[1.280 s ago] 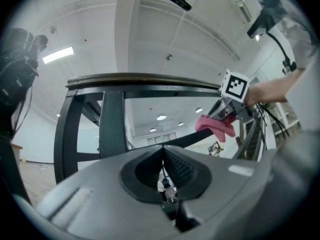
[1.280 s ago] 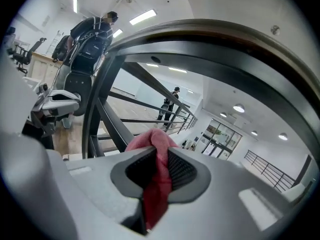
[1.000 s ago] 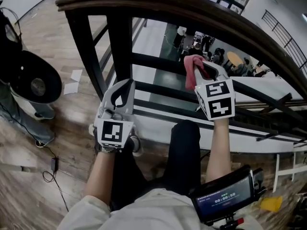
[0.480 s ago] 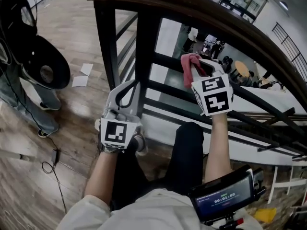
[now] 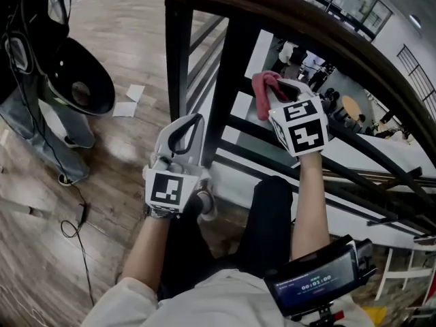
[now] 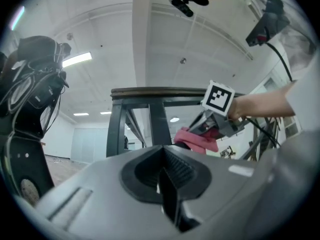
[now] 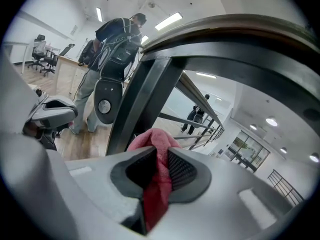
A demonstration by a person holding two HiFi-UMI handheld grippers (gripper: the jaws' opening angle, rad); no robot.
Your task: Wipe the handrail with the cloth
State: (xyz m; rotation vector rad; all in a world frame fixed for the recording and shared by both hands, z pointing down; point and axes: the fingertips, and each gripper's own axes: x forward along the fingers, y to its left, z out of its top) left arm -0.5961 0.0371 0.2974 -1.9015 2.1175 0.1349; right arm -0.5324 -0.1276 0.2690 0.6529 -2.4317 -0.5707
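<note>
Right gripper (image 5: 276, 92) is sitting slightly farther and more left than 1 s ago | jaws are pinching pink cloth (image 5: 263, 86), below handrail (image 5: 225, 0), just right of dark post (image 5: 228, 80) | left gripper (image 5: 191, 125) is hanging near-left, jaws pressed together, holding nothing.

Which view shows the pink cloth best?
The right gripper view: the pink cloth sits close, clamped in the right gripper. The head view shows a small bunch; the left gripper view shows it distant.
</note>
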